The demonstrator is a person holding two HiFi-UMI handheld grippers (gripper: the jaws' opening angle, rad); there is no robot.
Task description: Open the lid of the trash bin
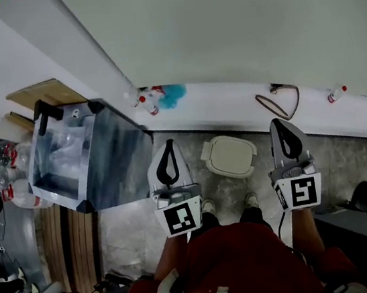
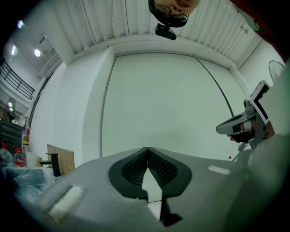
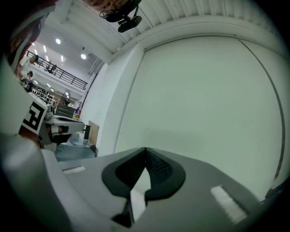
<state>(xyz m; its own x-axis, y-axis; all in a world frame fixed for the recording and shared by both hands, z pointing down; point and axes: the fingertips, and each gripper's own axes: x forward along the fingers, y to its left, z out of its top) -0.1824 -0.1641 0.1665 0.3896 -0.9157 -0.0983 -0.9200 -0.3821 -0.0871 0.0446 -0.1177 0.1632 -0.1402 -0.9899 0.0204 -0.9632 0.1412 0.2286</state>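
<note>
Tongs shut and empty: left tongs (image 1: 168,146), right tongs (image 1: 282,125)
You hold them high, ready to reach down to the closed trash bin (image 1: 230,157)

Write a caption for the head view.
Both shut, the left gripper and right gripper flank a closed cream trash bin on the floor.

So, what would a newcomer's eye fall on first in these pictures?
The two grippers held out side by side: the left gripper and the right gripper, both shut and empty. Between them on the floor sits the small cream trash bin, closed. A big grey container stands at the left.
</note>
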